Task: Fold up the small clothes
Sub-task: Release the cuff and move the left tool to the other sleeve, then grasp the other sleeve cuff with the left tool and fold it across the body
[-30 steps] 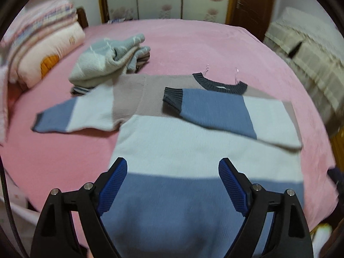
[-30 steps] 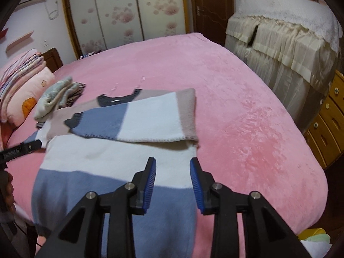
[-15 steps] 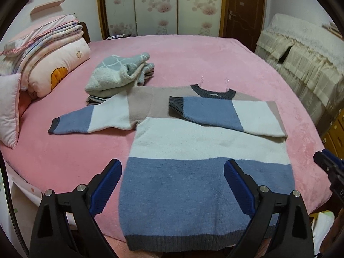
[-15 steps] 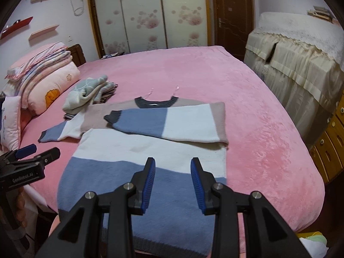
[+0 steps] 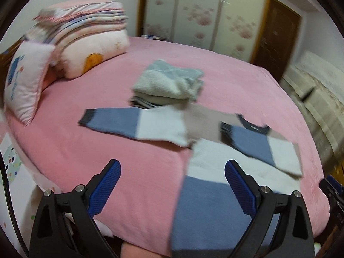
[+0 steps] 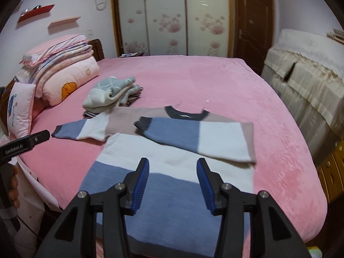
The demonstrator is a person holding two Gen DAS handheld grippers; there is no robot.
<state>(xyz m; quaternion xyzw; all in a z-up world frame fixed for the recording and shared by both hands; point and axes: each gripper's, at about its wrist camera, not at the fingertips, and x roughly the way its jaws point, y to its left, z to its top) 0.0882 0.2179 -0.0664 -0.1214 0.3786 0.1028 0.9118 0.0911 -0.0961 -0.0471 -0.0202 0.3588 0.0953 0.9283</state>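
bed [image 6: 193,79]: pink cover, bears everything. striped sweater [image 6: 172,185]: flat near the front edge, one sleeve folded across the chest, the other sleeve [image 5: 133,124] lying out sideways, my next fold i judge. left gripper [image 5: 172,185]: swung since a second ago from over the body toward that sleeve, jaws just widened, empty. right gripper [image 6: 172,178]: drawn back, jaws just opening, empty.

Home bedroom: pink bed [image 6: 193,79], pillows [image 6: 68,81], floral wardrobe [image 6: 165,19].
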